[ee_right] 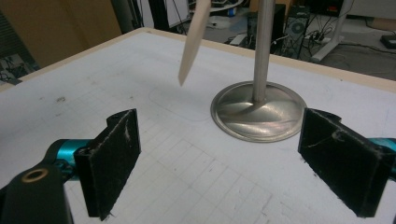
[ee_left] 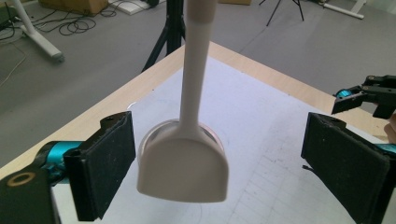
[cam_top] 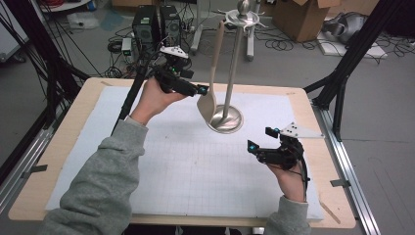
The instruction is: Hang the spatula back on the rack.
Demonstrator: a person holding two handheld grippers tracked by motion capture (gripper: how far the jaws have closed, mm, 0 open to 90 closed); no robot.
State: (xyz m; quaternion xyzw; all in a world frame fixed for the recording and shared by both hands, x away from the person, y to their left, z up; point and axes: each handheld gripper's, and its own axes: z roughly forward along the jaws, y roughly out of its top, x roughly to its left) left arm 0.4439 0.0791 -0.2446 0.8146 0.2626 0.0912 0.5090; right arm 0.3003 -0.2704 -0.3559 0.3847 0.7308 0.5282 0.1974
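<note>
Two grippers, both with jaws apart. Left gripper spread around the beige spatula blade, pads clear on both sides — spatula hangs from the steel stand at the mat's far edge. Right gripper near the mat's right edge — open mat ahead.

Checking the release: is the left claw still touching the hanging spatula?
Apart. In the left gripper view, the spatula hangs between the left claw's open jaws, with clear gaps on both sides.
</note>
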